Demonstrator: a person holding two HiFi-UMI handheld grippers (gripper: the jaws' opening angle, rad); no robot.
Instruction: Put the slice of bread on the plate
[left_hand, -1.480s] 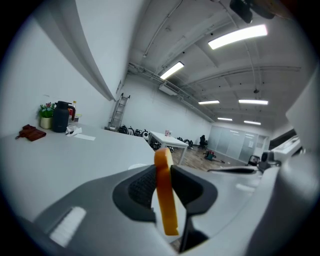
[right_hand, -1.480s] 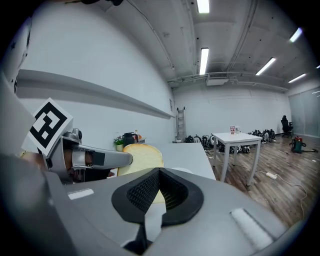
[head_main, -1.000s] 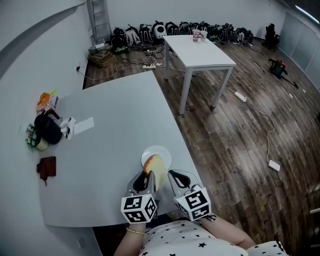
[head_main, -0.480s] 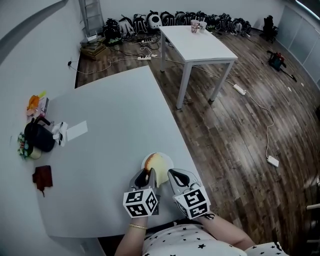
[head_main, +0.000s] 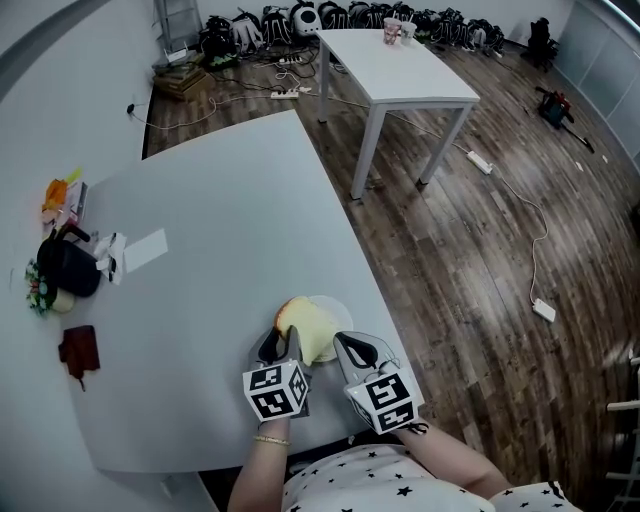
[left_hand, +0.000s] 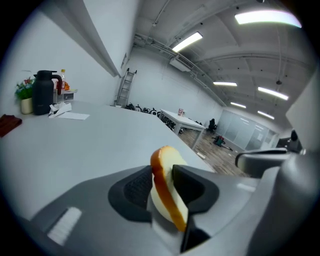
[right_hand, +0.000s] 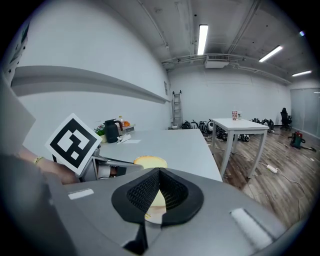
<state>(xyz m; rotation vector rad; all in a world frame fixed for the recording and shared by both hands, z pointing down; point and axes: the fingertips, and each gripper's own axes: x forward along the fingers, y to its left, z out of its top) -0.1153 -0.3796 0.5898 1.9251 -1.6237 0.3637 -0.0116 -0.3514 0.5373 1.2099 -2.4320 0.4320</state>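
The slice of bread (head_main: 305, 326), pale with a brown crust, stands on edge and leans over the left part of the small white plate (head_main: 337, 312) near the table's front edge. My left gripper (head_main: 281, 346) has it between its jaws, which have just been opening. In the left gripper view the bread (left_hand: 168, 186) sits tilted and loose in the gap, resting towards the right jaw. My right gripper (head_main: 346, 349) is just right of the plate, shut and empty. In the right gripper view the bread's top (right_hand: 150, 161) shows beyond the closed tips (right_hand: 159, 173).
On the grey table (head_main: 220, 210), far left, stand a black jug (head_main: 65, 268), a brown wallet (head_main: 78, 348) and a paper (head_main: 145, 248). The table's curved right edge runs just past the plate. A white table (head_main: 395, 70) and cables are on the wood floor.
Both grippers have come down towards the table. The bread has sunk from above the plate onto its left part, and the left jaws stand wider around it.
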